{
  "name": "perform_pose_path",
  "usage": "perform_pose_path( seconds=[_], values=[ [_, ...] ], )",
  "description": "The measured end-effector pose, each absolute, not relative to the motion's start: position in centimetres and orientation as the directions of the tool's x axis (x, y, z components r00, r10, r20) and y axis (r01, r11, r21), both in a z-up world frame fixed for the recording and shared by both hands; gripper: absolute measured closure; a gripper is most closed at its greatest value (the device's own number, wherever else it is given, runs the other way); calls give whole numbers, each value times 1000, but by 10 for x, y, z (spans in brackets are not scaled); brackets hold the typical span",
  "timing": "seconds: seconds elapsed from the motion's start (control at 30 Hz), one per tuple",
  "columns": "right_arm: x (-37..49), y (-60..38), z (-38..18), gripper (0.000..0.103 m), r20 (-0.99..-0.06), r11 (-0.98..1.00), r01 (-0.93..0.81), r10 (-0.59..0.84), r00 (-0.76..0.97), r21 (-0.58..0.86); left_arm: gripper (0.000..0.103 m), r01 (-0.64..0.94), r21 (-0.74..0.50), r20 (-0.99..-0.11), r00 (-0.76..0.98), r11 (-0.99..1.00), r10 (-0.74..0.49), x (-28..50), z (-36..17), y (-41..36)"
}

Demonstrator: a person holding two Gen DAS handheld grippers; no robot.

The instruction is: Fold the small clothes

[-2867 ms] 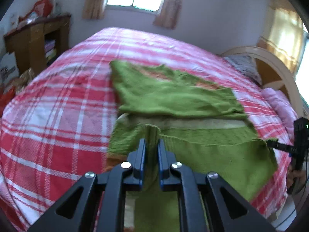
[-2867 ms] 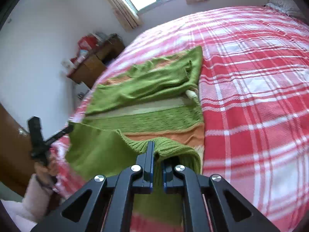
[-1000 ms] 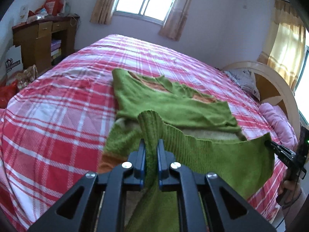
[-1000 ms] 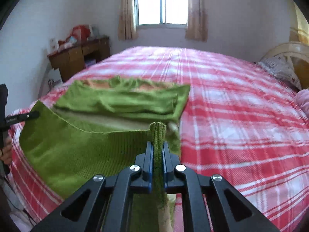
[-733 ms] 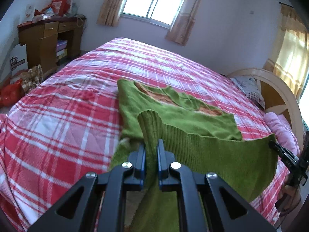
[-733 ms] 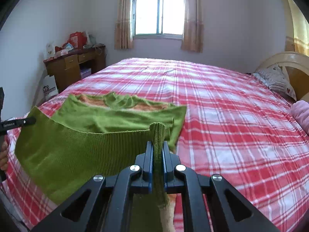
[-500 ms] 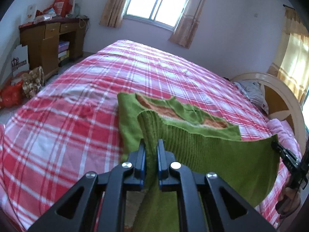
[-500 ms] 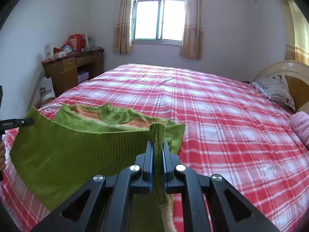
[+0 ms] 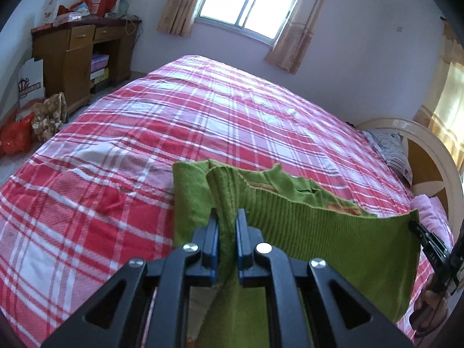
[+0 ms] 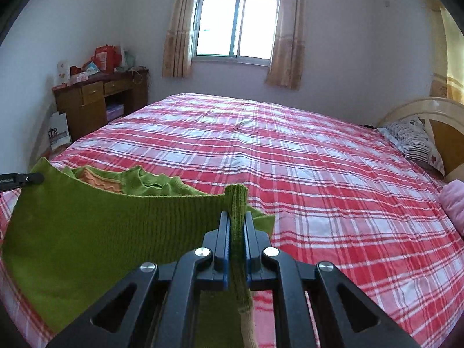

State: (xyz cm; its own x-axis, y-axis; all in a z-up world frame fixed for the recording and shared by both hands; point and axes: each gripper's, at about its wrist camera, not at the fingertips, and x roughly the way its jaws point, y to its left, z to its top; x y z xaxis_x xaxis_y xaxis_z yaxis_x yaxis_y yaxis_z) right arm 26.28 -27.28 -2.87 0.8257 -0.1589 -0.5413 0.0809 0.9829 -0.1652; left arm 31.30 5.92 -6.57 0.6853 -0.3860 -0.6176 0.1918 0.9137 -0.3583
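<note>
**Two corners up, hem carried over the sweater**

Both grippers are clamped on the ribbed bottom edge of the green knit sweater (image 9: 333, 232): the left gripper (image 9: 227, 220) pinches one corner, the right gripper (image 10: 237, 217) the other. Compared with a few seconds back, the hem has risen off the plaid bedspread (image 9: 232, 110) and travelled toward the neckline, hanging taut between the jaws like a curtain. That suggests the bottom-to-top fold is well under way, with laying down left. The knit looks thick, soft and ribbed; orange trim (image 10: 104, 185) peeks at the collar, lying on the bed beyond.
</note>
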Motion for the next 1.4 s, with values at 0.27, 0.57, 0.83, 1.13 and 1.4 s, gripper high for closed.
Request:
perform_pose_path(
  seconds=[0.27, 0.57, 0.83, 1.13, 1.4],
  values=[
    [297, -282, -38, 96, -554, 984, 85, -160, 817, -158, 93, 179, -346, -617, 696, 921, -367, 338, -64, 53],
    [328, -286, -38, 96, -547, 981, 95, -173, 819, -167, 93, 157, -325, -625, 704, 932, -337, 363, -64, 44],
    [368, -295, -48, 96, -567, 980, 120, -189, 802, -157, 93, 139, -280, -644, 706, 950, -293, 390, -68, 33],
    [402, -309, -73, 96, -605, 971, 171, -237, 760, -166, 93, 80, -207, -703, 681, 975, -205, 421, -87, 18],
    [421, -312, -92, 96, -678, 967, 171, -254, 690, -188, 87, 50, -53, -744, 664, 997, -73, 426, -98, -1]
  ],
)
